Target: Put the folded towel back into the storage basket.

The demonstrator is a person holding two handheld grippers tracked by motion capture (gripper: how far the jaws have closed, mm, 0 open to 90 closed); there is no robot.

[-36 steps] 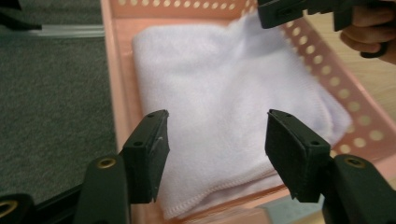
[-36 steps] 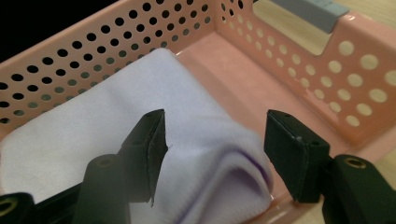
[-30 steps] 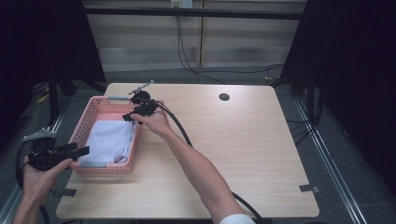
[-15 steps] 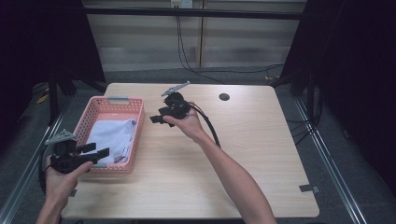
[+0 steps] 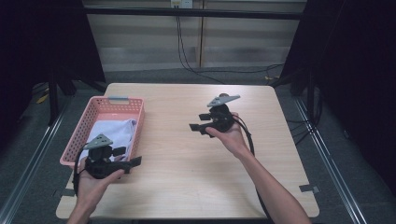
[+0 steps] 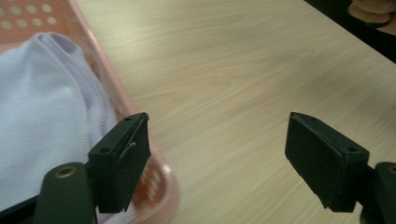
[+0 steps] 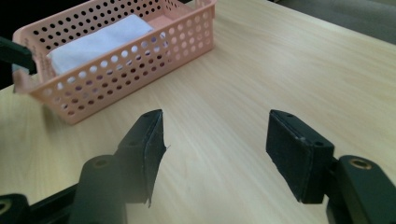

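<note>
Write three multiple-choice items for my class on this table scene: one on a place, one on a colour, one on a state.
1. Where is the white cloth?
A in the basket
B on the bare table
C on the floor

2. What colour is the basket?
A blue
B pink
C green

3. How is the right gripper?
A shut on the cloth
B shut on the basket
C open, holding nothing

Answers: 1 A, the cloth lies folded inside the walls; 2 B, its holed walls are pink; 3 C, bare table shows between its jaws.

A lab-like recording booth: a pale wood-grain tabletop [image 5: 187, 154] is standing on grey carpet between black curtains [image 5: 355, 70], black cables [image 5: 187, 56] are trailing beyond its far edge, and grey tape marks [image 5: 309, 188] are sitting near its right corner.
</note>
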